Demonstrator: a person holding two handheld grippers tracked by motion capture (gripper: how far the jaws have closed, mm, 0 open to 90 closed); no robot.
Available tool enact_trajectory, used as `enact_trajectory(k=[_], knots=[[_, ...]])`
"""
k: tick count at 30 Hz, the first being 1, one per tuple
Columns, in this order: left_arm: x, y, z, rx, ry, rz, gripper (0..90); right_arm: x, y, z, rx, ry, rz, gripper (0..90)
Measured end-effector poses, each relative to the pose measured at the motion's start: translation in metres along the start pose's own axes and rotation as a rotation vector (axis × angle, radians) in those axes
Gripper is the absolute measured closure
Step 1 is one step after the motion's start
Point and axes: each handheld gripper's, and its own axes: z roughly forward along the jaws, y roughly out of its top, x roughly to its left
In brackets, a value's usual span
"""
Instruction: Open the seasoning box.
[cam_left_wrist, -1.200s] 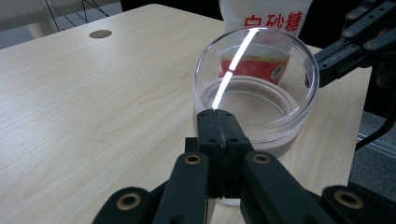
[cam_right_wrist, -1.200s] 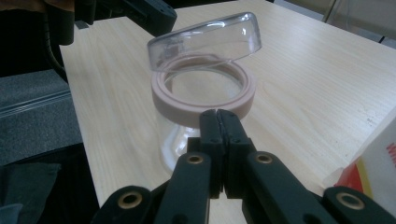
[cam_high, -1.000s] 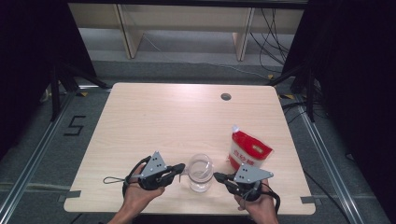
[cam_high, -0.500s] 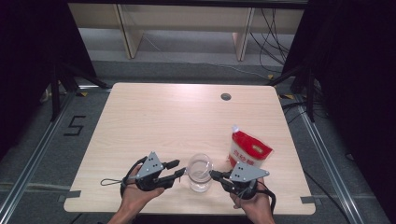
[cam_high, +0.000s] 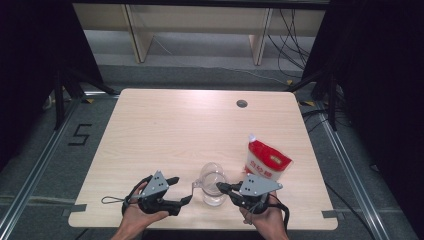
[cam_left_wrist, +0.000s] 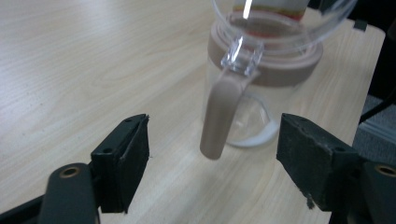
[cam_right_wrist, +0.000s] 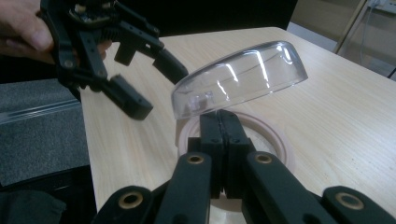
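Note:
A clear glass jar (cam_high: 212, 182) with a tan collar (cam_right_wrist: 275, 135) stands near the table's front edge. Its clear domed lid (cam_right_wrist: 243, 74) is tilted up off the rim. A tan latch handle (cam_left_wrist: 222, 116) hangs down the jar's side. My left gripper (cam_high: 180, 190) is just left of the jar. Its jaws have just been opening and now stand wide on either side of the latch handle without touching it. My right gripper (cam_high: 220, 186) is shut, its tips at the jar's near rim under the raised lid (cam_high: 212, 172); I cannot tell whether they pinch anything.
A red and white bag (cam_high: 267, 162) lies right of the jar, just behind my right hand. The pale wooden table (cam_high: 190, 125) has a round cable hole (cam_high: 242, 103) at the back right. Dark floor and shelving lie beyond the table.
My left gripper's jaws have gone from shut to wide open, and the hand has drawn back a little to the left of the jar. The right gripper has stayed put.

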Motion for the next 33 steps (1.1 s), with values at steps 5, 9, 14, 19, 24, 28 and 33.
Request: enact_trajectory(k=[5,9,14,19,24,28,33], knots=[[0.002,-0.006,0.002,0.027,0.0,0.02,23.0,0.004,0.003,0.004,-0.005,0.012,0.002,90.0],[0.002,-0.008,0.003,0.042,-0.03,0.02,20.9,0.006,0.005,0.008,-0.01,0.015,-0.007,90.0],[0.002,-0.01,0.003,0.044,-0.025,0.023,16.0,0.009,0.01,0.011,-0.009,0.033,-0.018,90.0],[0.003,-0.01,0.0,0.05,-0.012,0.022,15.9,0.012,0.01,0.015,-0.009,0.047,-0.024,89.7],[0.003,-0.011,0.001,0.044,-0.014,0.008,15.9,0.014,0.011,0.021,-0.011,0.058,-0.041,89.2],[0.003,-0.011,0.001,0.041,-0.01,0.01,15.9,0.018,0.012,0.024,-0.007,0.08,-0.033,88.8],[0.003,-0.011,0.001,0.041,-0.014,0.008,15.9,0.017,0.011,0.021,-0.005,0.059,-0.026,86.9]])
